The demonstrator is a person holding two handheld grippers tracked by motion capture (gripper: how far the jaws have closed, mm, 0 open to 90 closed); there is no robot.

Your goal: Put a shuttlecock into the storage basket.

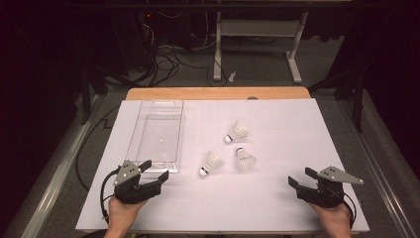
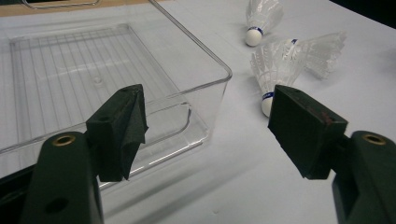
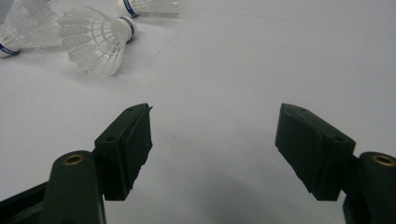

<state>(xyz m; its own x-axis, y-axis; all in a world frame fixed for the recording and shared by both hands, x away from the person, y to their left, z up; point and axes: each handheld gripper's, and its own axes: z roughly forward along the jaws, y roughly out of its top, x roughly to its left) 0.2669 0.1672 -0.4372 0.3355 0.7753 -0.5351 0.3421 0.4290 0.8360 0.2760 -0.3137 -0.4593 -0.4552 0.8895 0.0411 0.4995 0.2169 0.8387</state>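
Observation:
Three white shuttlecocks lie on the white sheet: a far one (image 1: pixel 237 132), a left one (image 1: pixel 212 163) and a right one (image 1: pixel 244 159). A clear plastic tray (image 1: pixel 137 130) with nothing in it sits at the left. My left gripper (image 1: pixel 155 170) is open just in front of the tray's near end; in its own view, the gripper (image 2: pixel 210 121) frames the tray corner (image 2: pixel 219 84) and the left shuttlecock (image 2: pixel 273 70). My right gripper (image 1: pixel 300 177) is open over bare sheet at the front right. From the right gripper (image 3: pixel 215 135), the right shuttlecock (image 3: pixel 100 39) lies ahead to the left.
The white sheet (image 1: pixel 277 208) covers the table, with a wooden strip (image 1: pixel 218 93) bare along the far edge. Beyond it are floor cables (image 1: pixel 168 62) and a white desk frame (image 1: pixel 257 34). Open sheet lies between the two grippers.

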